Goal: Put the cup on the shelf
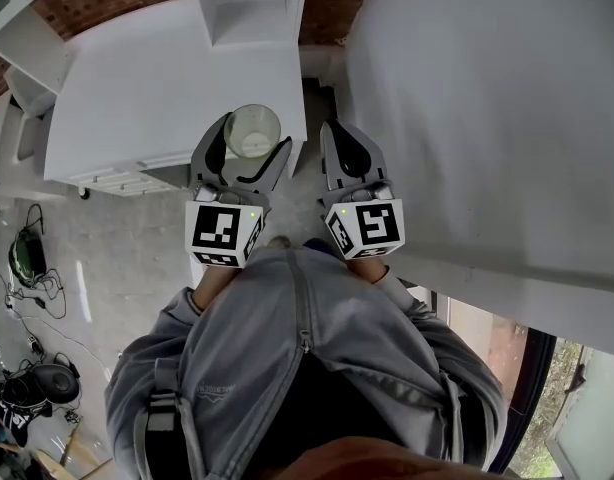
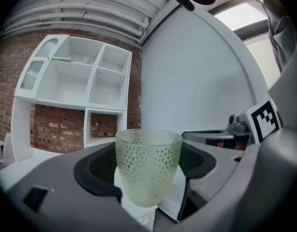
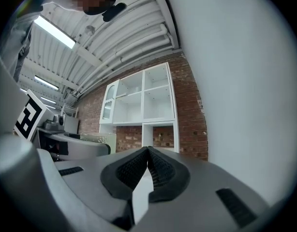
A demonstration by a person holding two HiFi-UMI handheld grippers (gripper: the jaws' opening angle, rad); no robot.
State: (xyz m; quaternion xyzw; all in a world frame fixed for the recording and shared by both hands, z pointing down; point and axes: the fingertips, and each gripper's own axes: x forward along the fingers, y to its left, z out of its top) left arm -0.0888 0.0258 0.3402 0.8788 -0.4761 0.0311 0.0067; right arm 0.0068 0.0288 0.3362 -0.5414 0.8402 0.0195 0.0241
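A pale green dimpled glass cup (image 1: 253,130) (image 2: 148,170) stands upright between the jaws of my left gripper (image 1: 255,134) (image 2: 148,159), whose dark pads press on its two sides. It is held level in front of the person, over the near edge of a white counter (image 1: 157,83). The white shelf unit (image 1: 249,8) (image 2: 76,76) (image 3: 141,98) stands further ahead against a brick wall, its compartments mostly bare. My right gripper (image 1: 334,133) (image 3: 148,151) hangs beside the left one, its jaws shut with nothing between them.
A tall white panel (image 1: 487,98) (image 2: 187,81) runs close along the right side. The brick wall (image 2: 56,124) backs the shelf. Cables and gear (image 1: 32,368) lie on the grey floor at the lower left. A window (image 1: 577,398) shows at the lower right.
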